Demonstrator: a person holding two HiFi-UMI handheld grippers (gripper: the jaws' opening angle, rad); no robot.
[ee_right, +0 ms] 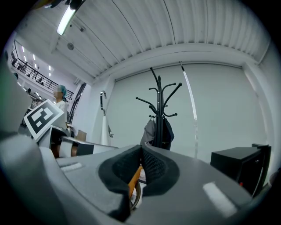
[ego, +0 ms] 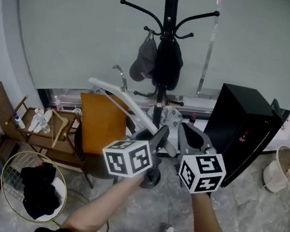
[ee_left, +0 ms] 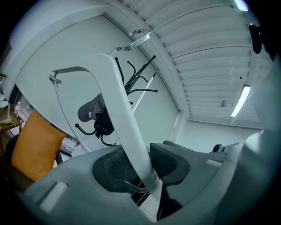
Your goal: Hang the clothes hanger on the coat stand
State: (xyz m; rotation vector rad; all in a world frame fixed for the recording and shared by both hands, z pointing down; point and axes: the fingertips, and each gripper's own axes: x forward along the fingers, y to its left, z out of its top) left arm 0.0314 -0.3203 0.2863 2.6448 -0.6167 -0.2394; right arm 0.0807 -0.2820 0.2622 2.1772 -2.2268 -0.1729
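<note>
Clothes hanger point(ego: 120, 98) is being held mid-air in the head view, on the near side of the coat stand point(ego: 169, 28) and apart from it, with the hook pointing up at far left. It is being carried by the left gripper point(ego: 159, 134). The right gripper point(ego: 185, 136) is being held just beside it, to the right.

Left gripper view: the hanger arm point(ee_left: 123, 114) is being clamped between both pads, jaws narrowed onto it. The coat stand point(ee_left: 136, 81) is being framed beyond, with a cap point(ee_left: 90, 110) on a low peg.

Right gripper view: right gripper point(ee_right: 141, 151) jaws are being pressed together at the tips, with no hanger between them. An orange sliver low in the gap can't be identified. The coat stand point(ee_right: 159, 101) is far ahead.

Judgement: pickup is done; approach, hooking onto a free peg and release are left.
</note>
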